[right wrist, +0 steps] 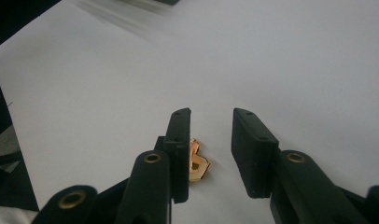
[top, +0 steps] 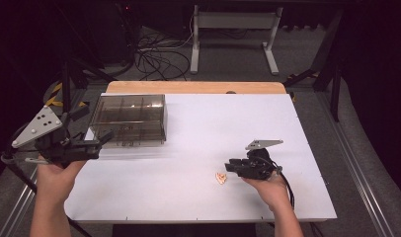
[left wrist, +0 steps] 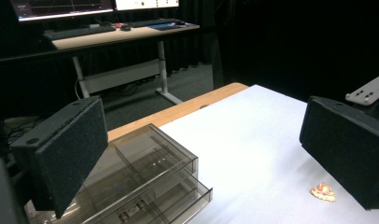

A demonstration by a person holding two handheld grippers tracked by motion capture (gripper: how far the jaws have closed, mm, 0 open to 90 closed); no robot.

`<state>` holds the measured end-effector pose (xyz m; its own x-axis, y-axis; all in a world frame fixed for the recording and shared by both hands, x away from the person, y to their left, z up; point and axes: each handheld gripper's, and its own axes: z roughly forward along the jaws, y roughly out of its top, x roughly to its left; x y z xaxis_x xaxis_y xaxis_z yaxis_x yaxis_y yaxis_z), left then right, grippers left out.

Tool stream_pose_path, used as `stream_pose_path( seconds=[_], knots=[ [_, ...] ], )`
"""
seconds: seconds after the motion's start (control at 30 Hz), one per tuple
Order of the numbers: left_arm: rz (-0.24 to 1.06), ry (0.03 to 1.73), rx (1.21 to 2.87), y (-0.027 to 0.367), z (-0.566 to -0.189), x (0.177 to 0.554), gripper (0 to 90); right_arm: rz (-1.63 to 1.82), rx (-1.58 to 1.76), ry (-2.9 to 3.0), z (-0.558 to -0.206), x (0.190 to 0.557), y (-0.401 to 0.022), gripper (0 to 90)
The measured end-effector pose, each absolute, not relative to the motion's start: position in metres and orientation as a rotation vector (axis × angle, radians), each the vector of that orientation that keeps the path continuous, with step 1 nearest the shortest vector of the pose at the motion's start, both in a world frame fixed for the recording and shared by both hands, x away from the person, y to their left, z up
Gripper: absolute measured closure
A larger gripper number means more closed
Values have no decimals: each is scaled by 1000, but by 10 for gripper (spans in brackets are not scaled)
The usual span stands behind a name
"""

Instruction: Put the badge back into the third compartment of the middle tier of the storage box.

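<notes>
A small gold-and-orange trinket (top: 220, 177) lies on the white table (top: 213, 118) toward the front right. My right gripper (top: 231, 166) hovers low just right of it, pointing left. In the right gripper view the trinket (right wrist: 197, 164) rests against the inner face of the left jaw, and the other jaw stands apart from it, so my right gripper (right wrist: 211, 122) is open. My left gripper (top: 100, 142) is held at the table's left edge, open wide with nothing between its jaws, in front of a smoky clear drawer box (top: 130, 118). The left gripper view takes in the box (left wrist: 150, 179) and the trinket (left wrist: 323, 192).
A wooden strip (top: 196, 87) runs along the table's far edge. Beyond it, a desk frame (top: 233, 34) and loose cables (top: 159, 57) sit on the floor. Tripod legs (top: 65, 84) stand at the left. Bare white table stretches between the box and the trinket.
</notes>
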<state>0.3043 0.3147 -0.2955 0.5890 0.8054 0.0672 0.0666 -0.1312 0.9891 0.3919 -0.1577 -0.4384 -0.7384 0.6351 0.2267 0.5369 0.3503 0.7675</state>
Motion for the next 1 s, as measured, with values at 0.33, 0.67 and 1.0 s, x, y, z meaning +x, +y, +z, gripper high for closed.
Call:
stream_pose_path(
  seconds=[0.33,0.67,1.0],
  knots=[
    [755,748,1593,315,-295,304,19,1302,1125,2550,-450,397,-157,701],
    [753,750,1594,315,-296,304,19,1269,1141,2609,-457,399,-153,731],
    [751,752,1593,314,-296,304,19,1247,1161,2649,-464,402,-151,736]
  ],
)
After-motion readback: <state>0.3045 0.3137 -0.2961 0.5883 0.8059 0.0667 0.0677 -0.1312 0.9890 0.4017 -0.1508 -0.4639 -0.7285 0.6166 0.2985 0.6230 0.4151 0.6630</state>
